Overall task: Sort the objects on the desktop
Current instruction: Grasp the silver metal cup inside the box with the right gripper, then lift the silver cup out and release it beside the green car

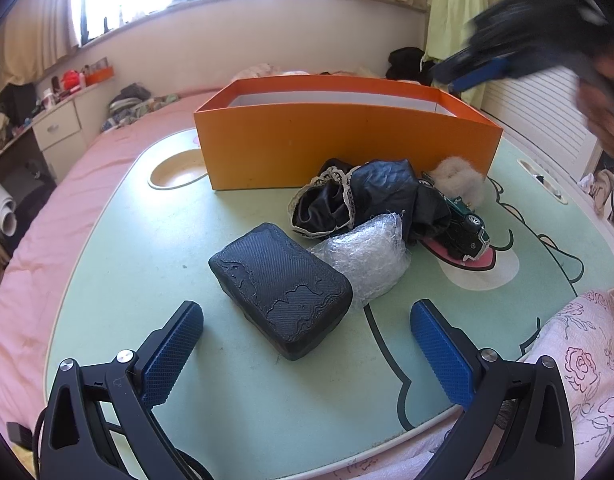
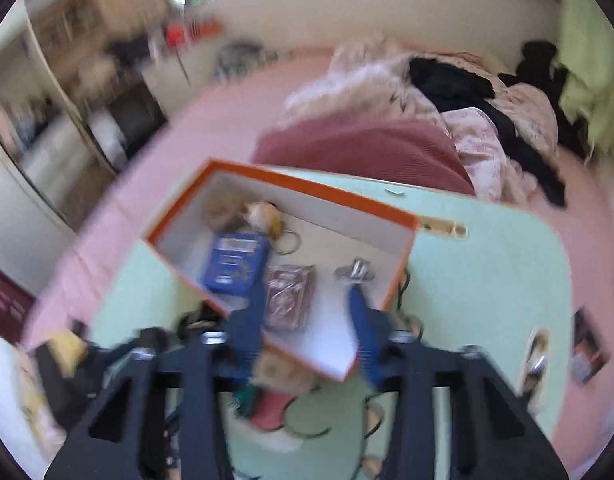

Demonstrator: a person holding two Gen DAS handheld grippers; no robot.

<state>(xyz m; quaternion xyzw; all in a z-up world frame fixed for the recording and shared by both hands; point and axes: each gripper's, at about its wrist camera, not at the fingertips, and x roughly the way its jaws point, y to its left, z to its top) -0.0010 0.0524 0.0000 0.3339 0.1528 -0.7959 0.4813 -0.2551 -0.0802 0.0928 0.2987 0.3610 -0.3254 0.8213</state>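
Observation:
An orange box [image 1: 347, 148] stands at the back of the green table [image 1: 147, 264]. In front of it lie a black textured case [image 1: 281, 288], a bubble-wrap bundle [image 1: 367, 260], black lace-edged fabric [image 1: 347, 200], a dark toy car [image 1: 465, 228] and a fluff ball [image 1: 457, 178]. My left gripper [image 1: 309, 306] is open, low over the table, with the case's near end between its fingers and untouched. My right gripper [image 2: 307, 300] hovers blurred above the orange box [image 2: 387, 208], jaws narrowly apart and empty. The box holds a blue packet [image 2: 235, 264], a reddish packet [image 2: 289, 296] and a metal piece [image 2: 355, 272].
The table has a round cup recess [image 1: 179, 170] at the left and a slot [image 1: 543, 182] at the right. It rests on a pink bed [image 1: 47, 248]. A floral quilt [image 1: 587, 352] lies at the near right. A person's hand [image 1: 603, 120] holds the right gripper.

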